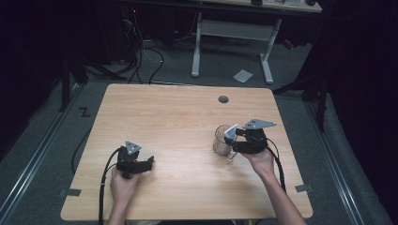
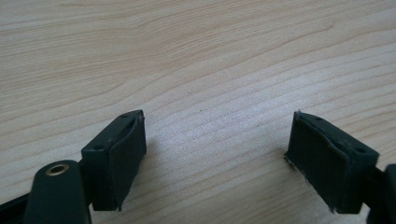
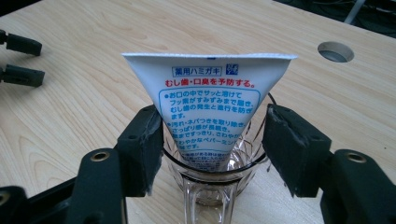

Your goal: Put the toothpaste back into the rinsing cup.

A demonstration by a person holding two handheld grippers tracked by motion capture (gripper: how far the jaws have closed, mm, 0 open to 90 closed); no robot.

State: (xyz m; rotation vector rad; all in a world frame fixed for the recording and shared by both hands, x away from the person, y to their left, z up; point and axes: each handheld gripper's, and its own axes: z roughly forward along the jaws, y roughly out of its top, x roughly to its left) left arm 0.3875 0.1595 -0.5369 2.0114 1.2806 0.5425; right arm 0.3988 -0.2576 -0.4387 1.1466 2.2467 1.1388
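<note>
One toothpaste tube point(image 3: 209, 109) stands upright in a glass point(image 3: 212, 184) (crimp up); both hand-held grippers apparently open, empty.

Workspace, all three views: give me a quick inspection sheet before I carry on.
Surface: light wooden table, with a grommet hole near its far edge.
Job's things: clear glass cup at the right side; a white toothpaste tube stands in it, crimped end up.
Clutter: nothing seen on the table.
Grippers: left gripper low over bare wood, jaws wide apart. Right gripper at the cup, jaws open either side of the tube, not pressing it.
Cables: a black cable trails from each gripper toward the person; more on the floor beyond.
Surroundings: dark room, grey floor, white desk frame, paper scrap on the floor.
</note>
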